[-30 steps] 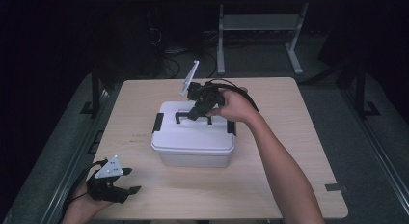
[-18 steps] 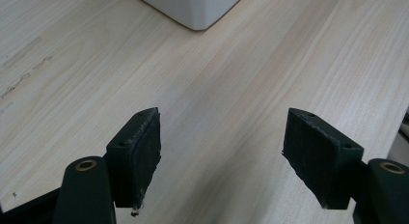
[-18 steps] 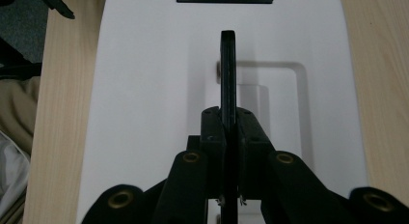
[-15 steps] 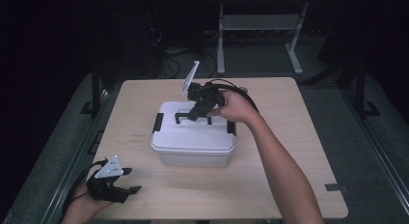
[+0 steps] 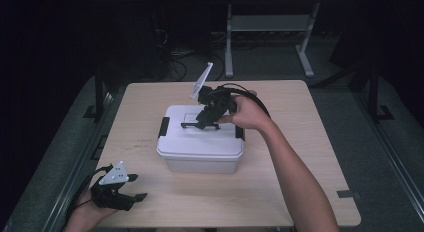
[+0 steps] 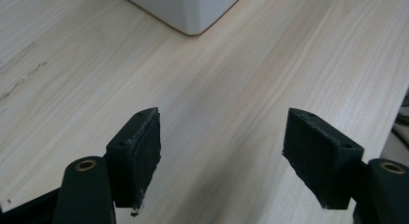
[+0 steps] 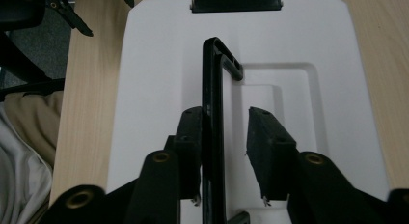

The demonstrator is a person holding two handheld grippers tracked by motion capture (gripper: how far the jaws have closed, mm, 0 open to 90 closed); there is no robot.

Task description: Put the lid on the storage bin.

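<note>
Your right gripper (image 7: 224,137) has just been opening, handle (image 7: 212,113) between loose jaws; next lift clear of the box (image 5: 200,142).

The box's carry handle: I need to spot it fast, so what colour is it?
Black handle, upright against the white lid; the right gripper view shows it best.

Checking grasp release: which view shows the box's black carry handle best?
Right gripper view: the handle stands upright between the right tongs, which have just been opening, a gap on one side. High view shows it small atop the white box. Left gripper view catches a box corner.
</note>
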